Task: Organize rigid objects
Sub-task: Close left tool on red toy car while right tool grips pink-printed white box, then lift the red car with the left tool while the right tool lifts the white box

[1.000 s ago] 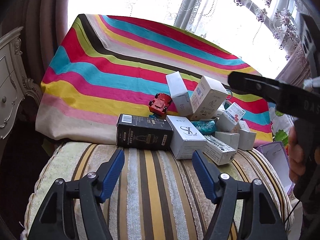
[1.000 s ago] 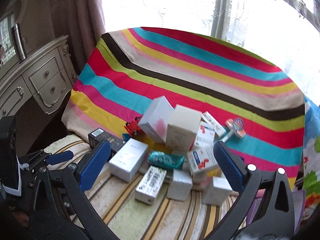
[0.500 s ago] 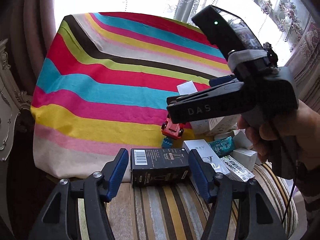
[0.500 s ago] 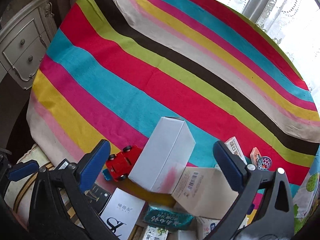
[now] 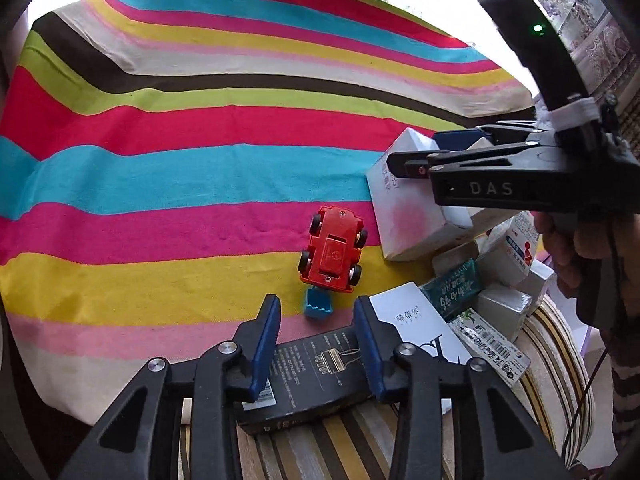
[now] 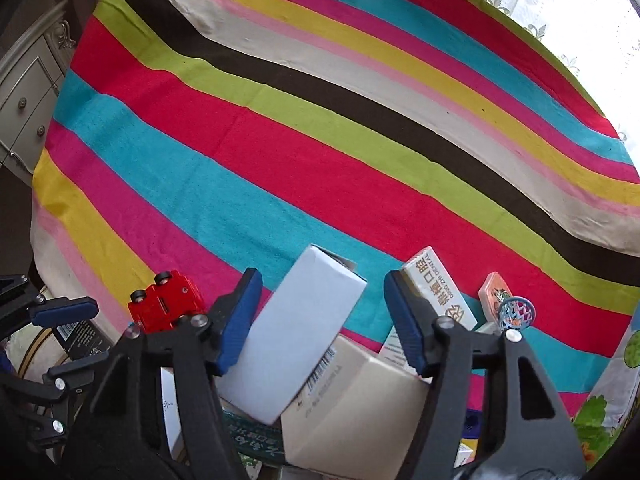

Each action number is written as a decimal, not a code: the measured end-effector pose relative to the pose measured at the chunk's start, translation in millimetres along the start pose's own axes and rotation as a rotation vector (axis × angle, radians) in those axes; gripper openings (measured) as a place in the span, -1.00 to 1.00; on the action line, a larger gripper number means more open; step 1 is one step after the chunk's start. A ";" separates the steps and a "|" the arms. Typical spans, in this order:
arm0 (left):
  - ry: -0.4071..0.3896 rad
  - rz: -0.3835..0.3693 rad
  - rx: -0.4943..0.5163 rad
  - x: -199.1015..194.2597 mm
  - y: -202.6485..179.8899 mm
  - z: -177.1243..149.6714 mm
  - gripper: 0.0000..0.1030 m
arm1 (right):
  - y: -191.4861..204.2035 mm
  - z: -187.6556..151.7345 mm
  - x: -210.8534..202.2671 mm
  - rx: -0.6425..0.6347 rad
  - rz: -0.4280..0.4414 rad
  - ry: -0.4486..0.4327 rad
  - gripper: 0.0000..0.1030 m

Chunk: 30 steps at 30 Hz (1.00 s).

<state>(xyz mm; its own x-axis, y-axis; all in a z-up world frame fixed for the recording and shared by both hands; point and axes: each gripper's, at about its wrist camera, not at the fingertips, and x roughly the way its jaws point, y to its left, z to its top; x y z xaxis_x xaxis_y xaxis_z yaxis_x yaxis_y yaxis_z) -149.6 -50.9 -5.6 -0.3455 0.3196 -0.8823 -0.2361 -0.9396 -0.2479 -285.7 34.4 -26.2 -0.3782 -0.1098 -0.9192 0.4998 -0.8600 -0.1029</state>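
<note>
The white box [image 6: 298, 336] — plain, tall, tilted on the pile — lies between the right gripper [image 6: 324, 320]'s wide-open jaws, not yet clamped. The left gripper [image 5: 316, 340] gapes over a black box [image 5: 316, 376], the red toy car [image 5: 333, 255] just beyond — sorting looks barely begun.

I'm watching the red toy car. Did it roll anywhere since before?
Cannot tell. The red toy car lies wheels-up beside the tall white box, as before; it only looks shifted because the camera came closer.
</note>
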 end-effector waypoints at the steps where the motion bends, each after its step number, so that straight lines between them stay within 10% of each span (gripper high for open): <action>1: 0.033 -0.007 0.014 6.2 -2.2 1.8 -0.23 | -1.1 -0.9 -1.6 0.005 0.005 -0.002 0.27; 8: 0.112 -0.015 0.035 27.4 -8.6 5.6 -0.64 | -10.7 -10.8 -6.5 0.004 0.028 -0.027 0.23; 20: -0.082 0.064 -0.016 -9.3 6.0 5.4 -0.65 | -37.5 -23.8 -19.4 0.080 0.237 -0.059 -0.09; 30: -0.118 0.022 -0.082 -8.8 12.9 13.3 -0.65 | -44.6 -17.1 -22.4 0.104 0.235 -0.100 -0.11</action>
<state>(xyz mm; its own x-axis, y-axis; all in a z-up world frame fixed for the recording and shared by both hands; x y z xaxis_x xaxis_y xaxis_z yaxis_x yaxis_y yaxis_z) -161.7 -64.2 4.3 -0.4553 0.3066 -0.8359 -0.1544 -0.9518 -0.2650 -286.2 83.8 -7.5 -0.3385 -0.3565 -0.8708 0.5026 -0.8509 0.1530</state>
